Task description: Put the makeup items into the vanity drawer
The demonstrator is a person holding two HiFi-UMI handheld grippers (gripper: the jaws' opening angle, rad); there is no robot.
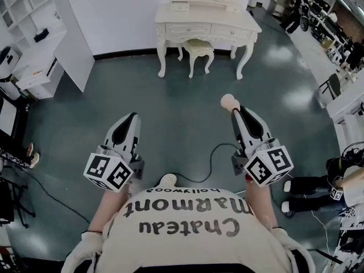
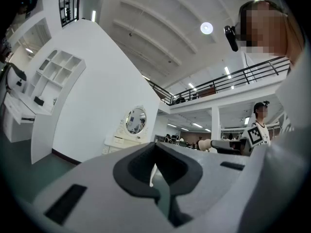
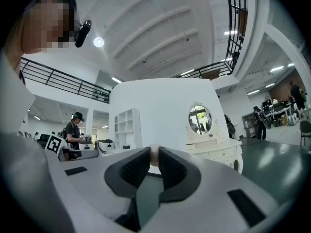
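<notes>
Sitting between the pads of the right tool (image 1: pixel 232 110), a small rounded beige item, which looks like a makeup sponge (image 1: pixel 229 102), pokes out just past the tips. The right gripper view shows the ribbed pads closed on it from both sides, so the grip reads as firm but narrow. The left tool (image 1: pixel 132 117) is held level beside it, its jaws drawn almost together with only a sliver of gap and nothing between them.

Both tools hover over the bare green floor (image 1: pixel 182 112), well apart from the white vanity (image 1: pixel 207 21) that stands against the far wall with a small stool (image 1: pixel 198 47) tucked under it. The front drawers (image 1: pixel 187 29) of the vanity look closed from here.

I judge this to be the carrying step: one item is in hand and not yet delivered. The next move calls for walking up to the vanity, and, since the drawers appear shut, using the free left tool to pull one open before the sponge can be lowered in and let go.
</notes>
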